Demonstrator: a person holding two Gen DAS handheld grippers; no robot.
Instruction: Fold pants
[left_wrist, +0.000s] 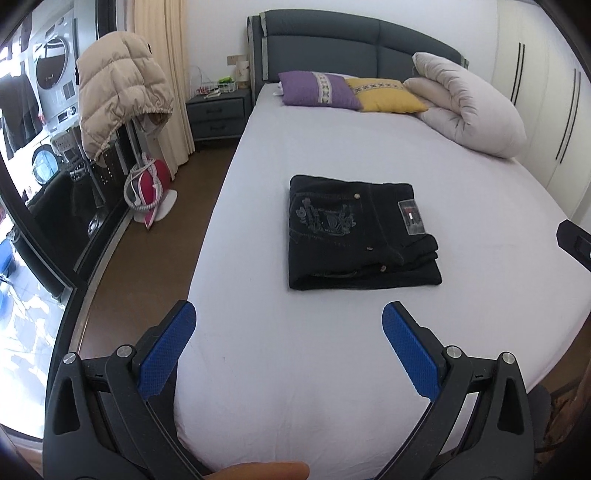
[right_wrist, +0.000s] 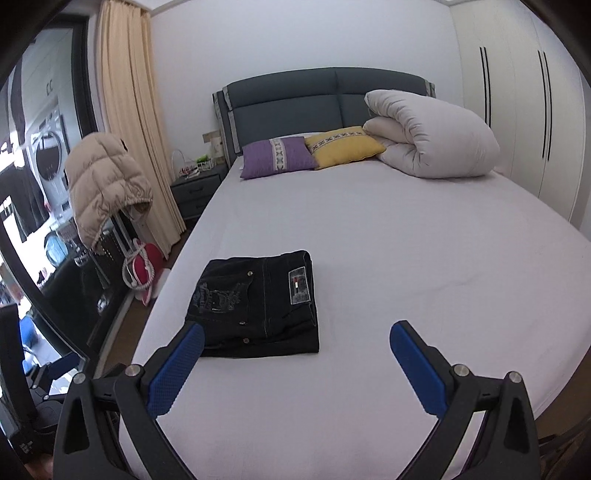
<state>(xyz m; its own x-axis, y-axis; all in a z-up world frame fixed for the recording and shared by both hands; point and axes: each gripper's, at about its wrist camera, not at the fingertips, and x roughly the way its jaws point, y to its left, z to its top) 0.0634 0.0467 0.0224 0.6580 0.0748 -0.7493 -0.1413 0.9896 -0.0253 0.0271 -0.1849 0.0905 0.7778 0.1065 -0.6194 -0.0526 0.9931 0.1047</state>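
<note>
Left gripper and right gripper: blue-padded jaws spread apart, holding nothing; black denim pants, apparently folded in thirds, lying mid white-sheeted bed, beyond both

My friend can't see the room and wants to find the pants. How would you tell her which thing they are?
Look at the big bed with the pale sheet and grey headboard. Pillows and a rolled duvet sit up by the headboard; the pants lie alone in the middle. They are the only black thing on the bed, folded into a flat square with a small patch label.
</note>
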